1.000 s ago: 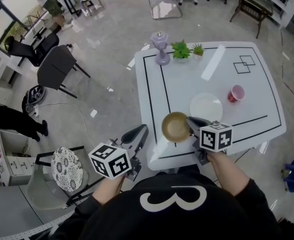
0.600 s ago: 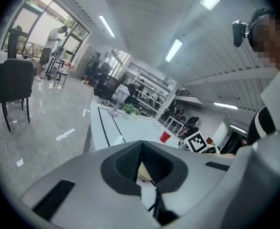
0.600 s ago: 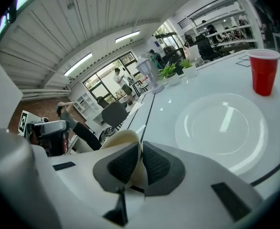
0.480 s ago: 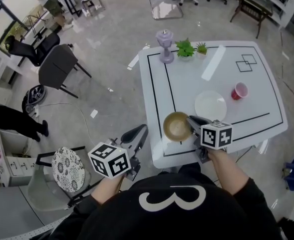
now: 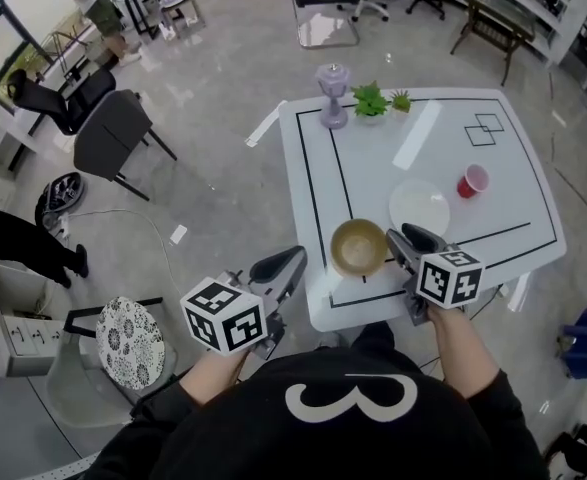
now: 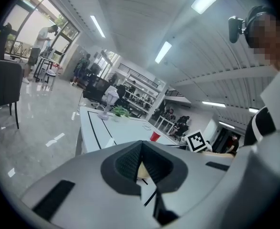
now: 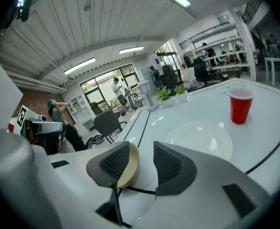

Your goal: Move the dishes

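Observation:
A tan bowl (image 5: 359, 247) sits on the near left part of the white table (image 5: 493, 238). My right gripper (image 5: 409, 240) is at its right side. In the right gripper view the jaws stand apart, with the bowl's rim (image 7: 130, 168) between them against the left pad, so the right gripper (image 7: 142, 154) is open. A white plate (image 5: 419, 208) lies just behind the bowl, and a red cup (image 5: 472, 181) stands to its right. My left gripper (image 5: 278, 268) hovers off the table's left edge, shut and empty, and its pads meet in the left gripper view (image 6: 142, 144).
A purple lamp (image 5: 332, 93) and two small potted plants (image 5: 371, 100) stand at the table's far left corner. A black line runs around the tabletop. A dark chair (image 5: 108, 133) and a patterned stool (image 5: 131, 340) stand on the floor to the left. A person (image 5: 18, 243) is at the far left.
The head view has shifted slightly. The bowl and my right gripper stay at the table's near left part. My left gripper has risen a little toward the table edge.

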`<state>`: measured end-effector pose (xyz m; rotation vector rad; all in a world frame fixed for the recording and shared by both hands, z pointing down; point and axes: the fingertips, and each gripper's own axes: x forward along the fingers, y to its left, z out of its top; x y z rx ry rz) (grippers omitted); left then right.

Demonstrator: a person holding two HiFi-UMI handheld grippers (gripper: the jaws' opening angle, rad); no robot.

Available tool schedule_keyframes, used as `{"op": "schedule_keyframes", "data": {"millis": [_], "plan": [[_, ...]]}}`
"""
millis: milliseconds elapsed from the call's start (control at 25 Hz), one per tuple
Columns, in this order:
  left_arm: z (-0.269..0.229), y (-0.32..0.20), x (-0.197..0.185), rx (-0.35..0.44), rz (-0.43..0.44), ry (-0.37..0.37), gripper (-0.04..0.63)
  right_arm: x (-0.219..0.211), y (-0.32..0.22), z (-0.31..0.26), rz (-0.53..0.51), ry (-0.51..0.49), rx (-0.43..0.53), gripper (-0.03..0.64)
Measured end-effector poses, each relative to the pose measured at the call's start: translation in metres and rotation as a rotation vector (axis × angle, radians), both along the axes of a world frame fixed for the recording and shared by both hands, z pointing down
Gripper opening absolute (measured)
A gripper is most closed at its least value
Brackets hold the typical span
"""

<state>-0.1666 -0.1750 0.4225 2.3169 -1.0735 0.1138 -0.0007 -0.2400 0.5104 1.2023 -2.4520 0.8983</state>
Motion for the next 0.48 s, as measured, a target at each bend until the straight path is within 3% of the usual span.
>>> {"op": "schedule_keyframes", "data": {"millis": [200,360,480], "plan": [[-0.015,0.009,0.009,0.04,0.056,0.021,0.002,0.013,0.017,-0.053,0.035,-0.003,0.157,0.087],[-0.031,0.017,0.021,0.072,0.089,0.039,0.002,0.015,0.041,-0.091,0.001,-0.008,0.263,0.006],[-0.044,0.023,0.034,0.1,0.113,0.048,0.002,0.015,0.058,-0.116,-0.053,-0.053,0.327,0.008]]}}
